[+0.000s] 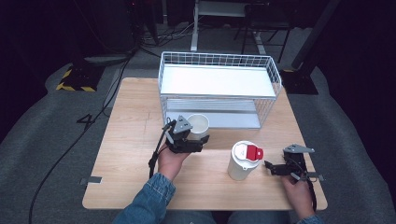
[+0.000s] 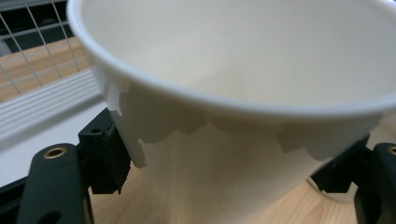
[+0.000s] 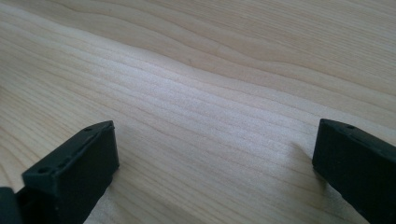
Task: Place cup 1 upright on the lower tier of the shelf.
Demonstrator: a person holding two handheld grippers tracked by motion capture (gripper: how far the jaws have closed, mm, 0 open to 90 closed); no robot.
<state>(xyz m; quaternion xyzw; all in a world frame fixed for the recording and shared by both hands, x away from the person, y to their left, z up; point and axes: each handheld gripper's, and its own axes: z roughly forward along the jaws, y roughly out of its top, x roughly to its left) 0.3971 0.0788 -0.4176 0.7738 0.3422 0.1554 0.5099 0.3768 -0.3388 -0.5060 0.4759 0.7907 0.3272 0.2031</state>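
Observation:
A white paper cup (image 1: 198,124) sits in front of the wire shelf's lower level. My left gripper (image 1: 194,134) is shut on the cup. In the left gripper view the cup (image 2: 243,93) is very close, its open mouth facing up, and both black pads (image 2: 108,158) press on its sides. A white tumbler with a red and white lid (image 1: 243,160) stands upright at the right of middle. My right gripper (image 1: 272,168) rests low over the table just right of the tumbler, apart from it. Its jaws (image 3: 215,163) are open with bare wood between them.
A white wire shelf (image 1: 219,88) with two levels stands at the back of the wooden table (image 1: 130,154). Black cables run over the grey floor at the left. Bare wood lies along the table's left side and front edge.

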